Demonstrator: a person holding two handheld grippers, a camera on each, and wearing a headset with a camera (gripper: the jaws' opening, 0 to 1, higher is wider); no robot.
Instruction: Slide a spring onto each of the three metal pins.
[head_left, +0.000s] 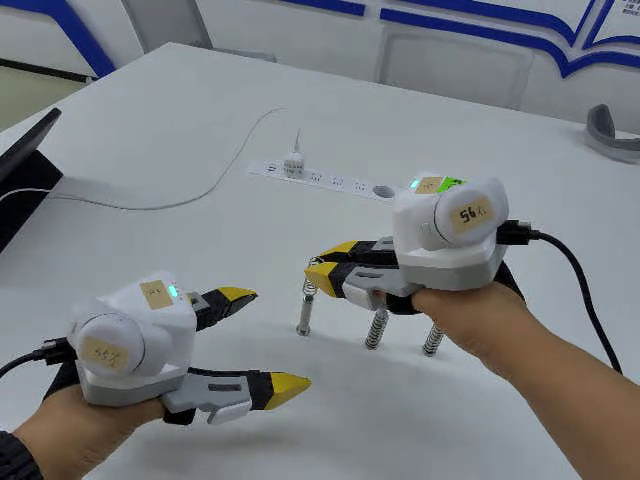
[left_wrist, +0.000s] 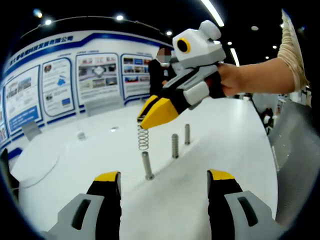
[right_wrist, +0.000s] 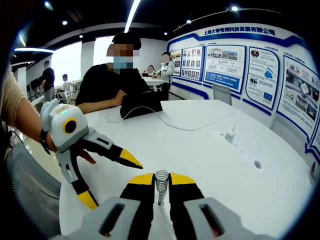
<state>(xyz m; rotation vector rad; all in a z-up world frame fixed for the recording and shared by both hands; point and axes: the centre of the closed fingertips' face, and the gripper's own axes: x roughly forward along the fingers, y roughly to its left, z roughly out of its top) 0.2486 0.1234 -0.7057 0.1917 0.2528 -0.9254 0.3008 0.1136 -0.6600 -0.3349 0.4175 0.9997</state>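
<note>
The right gripper has its jaws drawn narrow on the upper coils of a spring, which hangs roughly upright below the yellow tips, clearest in the left gripper view, where its lower end sits right at the top of the bare pin; I cannot tell whether the first coil has caught the pin. To do this step well, I judge the spring's axis should be lined up straight over the pin before lowering, with a light enough grip that the coils are not squashed out of round, and the jaws opened only once several coils surround the shaft, since a tilted spring would likely snag on the pin's edge or spring aside. The left gripper hovers nearer the person with jaws wide and nothing between them, aimed toward the pin and well placed to steady the spring if it leans. Beyond the bare pin, the other two pins stand on the white table with springs already on them
</note>
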